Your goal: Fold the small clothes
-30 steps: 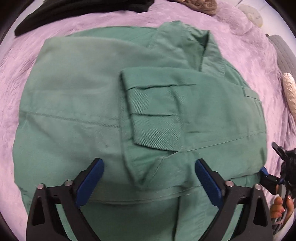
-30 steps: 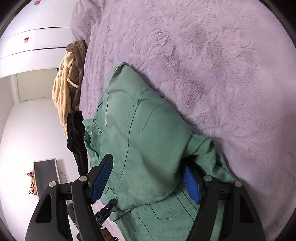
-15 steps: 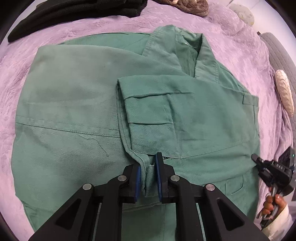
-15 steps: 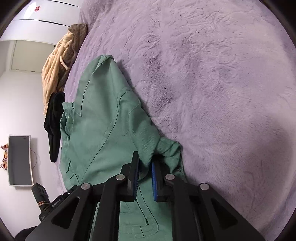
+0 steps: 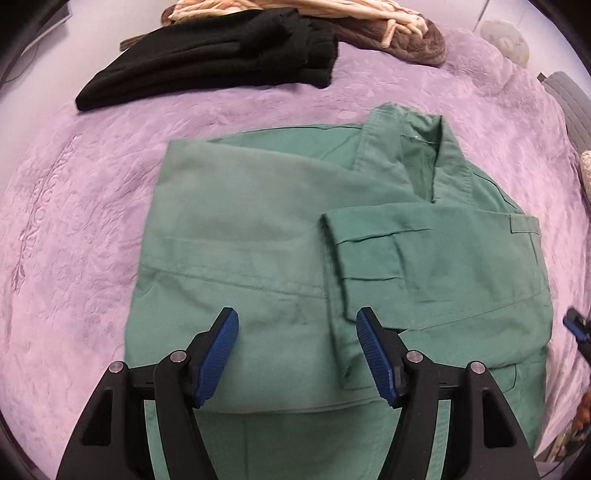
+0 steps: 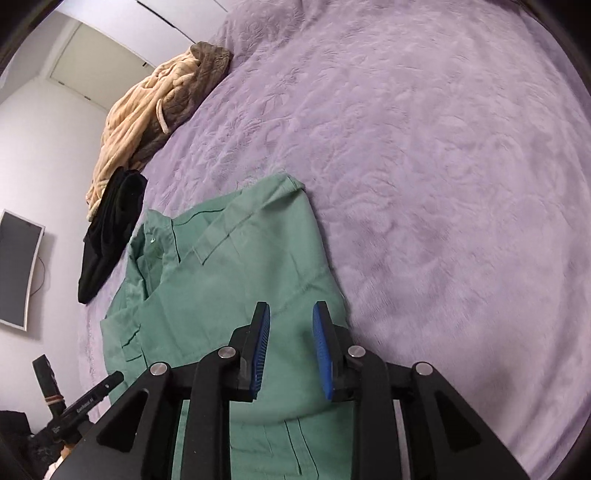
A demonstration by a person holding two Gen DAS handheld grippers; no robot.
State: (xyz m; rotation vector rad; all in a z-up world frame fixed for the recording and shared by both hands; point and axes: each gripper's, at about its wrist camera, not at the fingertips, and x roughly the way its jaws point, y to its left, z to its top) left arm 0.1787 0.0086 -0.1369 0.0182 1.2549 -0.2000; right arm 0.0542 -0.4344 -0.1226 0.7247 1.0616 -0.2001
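A green collared shirt (image 5: 258,236) lies flat on the purple bedspread (image 5: 74,206), both sides folded in, a sleeve cuff (image 5: 365,254) lying across its middle and the collar (image 5: 417,144) at the far end. It also shows in the right wrist view (image 6: 251,280). My left gripper (image 5: 297,350) is open and empty above the shirt's near part. My right gripper (image 6: 291,347) is open and empty over the shirt's right edge. Its blue tip (image 5: 576,326) shows at the left view's right edge.
A folded black garment (image 5: 214,55) and a beige and brown robe (image 5: 354,26) lie at the far edge of the bed. They also show in the right wrist view, black garment (image 6: 110,229), robe (image 6: 147,114). A wall screen (image 6: 16,269) hangs left.
Both grippers were shut on shirt fabric half a second ago. Both have let go, opened and pulled back up, and the sleeve now lies flat.
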